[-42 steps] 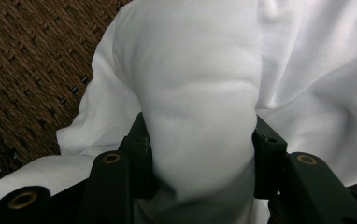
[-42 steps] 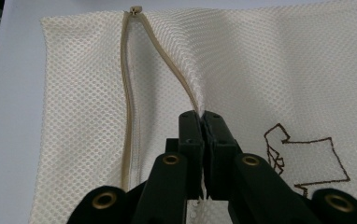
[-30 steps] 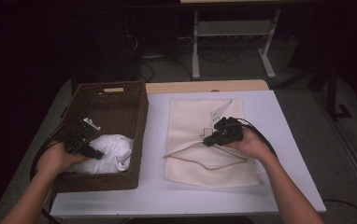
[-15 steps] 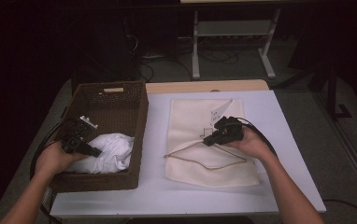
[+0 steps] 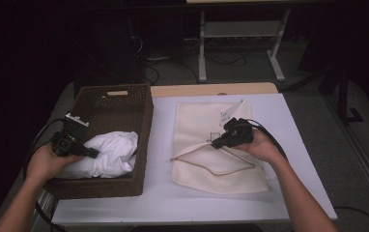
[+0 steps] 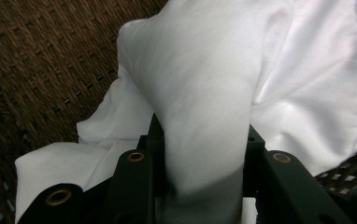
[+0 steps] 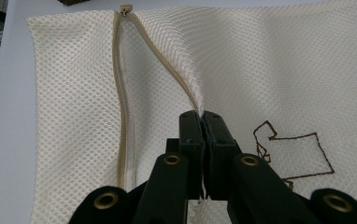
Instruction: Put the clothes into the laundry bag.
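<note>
White cloth (image 6: 204, 116) pinched in left gripper (image 5: 93, 153), jaws just closing, over basket (image 5: 124, 96).

Counter (image 5: 298, 121): white top, lit from above, with a strip of pale wood (image 5: 211, 89) along its far edge. Beyond it the room is dark; a grey floor (image 5: 250, 63) shows, with loose cables (image 5: 221, 58) lying on it and a white metal stand (image 5: 240, 34) with two splayed legs and a low shelf. To the right, a darker floor strip (image 5: 356, 135) runs alongside the counter, and a black upright (image 5: 343, 92) rises near it.
</note>
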